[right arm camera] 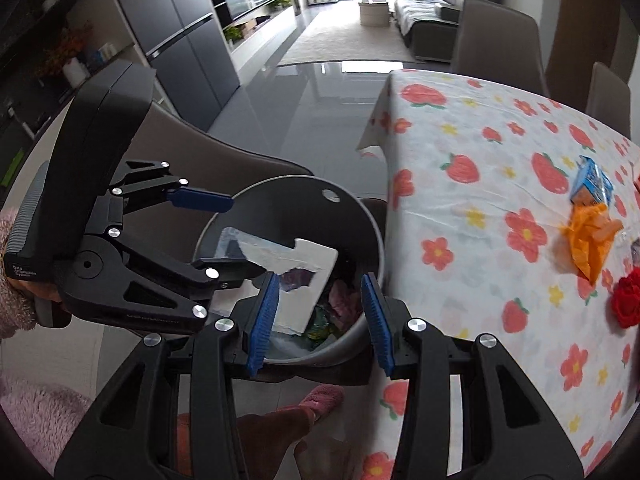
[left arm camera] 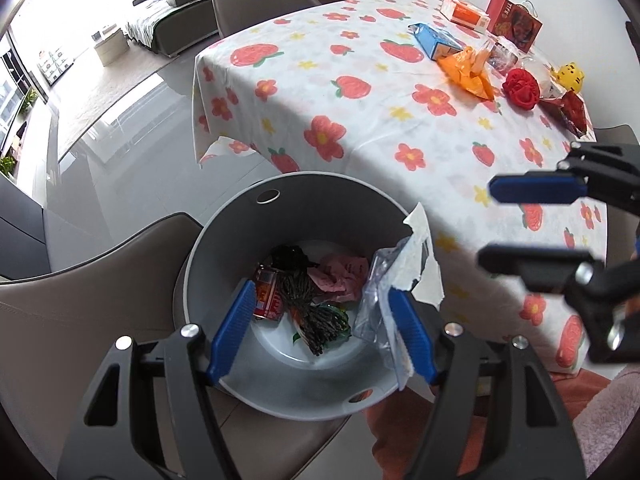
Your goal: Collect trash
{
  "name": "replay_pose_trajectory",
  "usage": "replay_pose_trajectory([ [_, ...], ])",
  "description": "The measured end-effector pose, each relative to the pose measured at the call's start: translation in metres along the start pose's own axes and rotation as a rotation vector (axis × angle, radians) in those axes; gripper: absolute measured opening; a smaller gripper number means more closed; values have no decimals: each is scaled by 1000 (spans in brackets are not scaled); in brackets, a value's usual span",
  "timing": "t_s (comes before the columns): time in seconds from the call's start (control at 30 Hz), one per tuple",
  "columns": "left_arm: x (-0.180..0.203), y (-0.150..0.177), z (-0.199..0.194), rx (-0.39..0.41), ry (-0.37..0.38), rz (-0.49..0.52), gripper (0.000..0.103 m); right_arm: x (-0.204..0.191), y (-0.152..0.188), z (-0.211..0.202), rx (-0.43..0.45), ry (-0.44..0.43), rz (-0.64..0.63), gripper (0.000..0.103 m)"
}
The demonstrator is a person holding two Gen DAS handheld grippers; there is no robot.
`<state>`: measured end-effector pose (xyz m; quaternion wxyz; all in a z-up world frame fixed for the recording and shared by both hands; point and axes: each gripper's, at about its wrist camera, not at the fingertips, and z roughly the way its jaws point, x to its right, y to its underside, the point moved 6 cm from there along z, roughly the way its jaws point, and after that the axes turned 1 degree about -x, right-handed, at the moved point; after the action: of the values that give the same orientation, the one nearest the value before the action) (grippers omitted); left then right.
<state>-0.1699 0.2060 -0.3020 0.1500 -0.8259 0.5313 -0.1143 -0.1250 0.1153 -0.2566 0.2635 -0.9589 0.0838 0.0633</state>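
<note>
A torn white wrapper (left arm camera: 416, 256) is seen over the grey bin (left arm camera: 224, 240), against the left gripper (left arm camera: 320, 332)'s right pad; its wide-set jaws suggest release. The right gripper (right arm camera: 320, 316), half open and empty, is held above the bin, beside the table (right arm camera: 460, 152).

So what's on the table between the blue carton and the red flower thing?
An orange wrapper lies between the blue carton and the red flower, touching the carton's near end. The left wrist view shows it best.

Torn wrapper (right arm camera: 304, 276) hides most trash inside the bin (right arm camera: 280, 200)
</note>
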Motion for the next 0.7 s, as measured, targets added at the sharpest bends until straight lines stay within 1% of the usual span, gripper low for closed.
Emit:
replay_pose_trajectory([
  [0.1, -1, 1, -6, 12, 3, -6, 69, -13, -5, 8, -11, -24, -44, 41],
  [0.2, -4, 2, -9, 19, -6, -6, 69, -17, -10, 12, -16, -40, -61, 41],
  [0.3, -9, 4, -13, 24, 14, -23, 69, -16, -12, 14, -20, -47, -70, 41],
  [0.4, -11, 4, -16, 36, 22, -16, 69, -18, -12, 15, -27, -58, -75, 41],
  [0.5, -12, 3, -20, 46, 63, -6, 67, -17, -13, 16, -29, -65, -68, 41],
  [0.7, -10, 1, -28, 70, 121, 19, 67, -13, -16, 17, -27, -66, -55, 41],
])
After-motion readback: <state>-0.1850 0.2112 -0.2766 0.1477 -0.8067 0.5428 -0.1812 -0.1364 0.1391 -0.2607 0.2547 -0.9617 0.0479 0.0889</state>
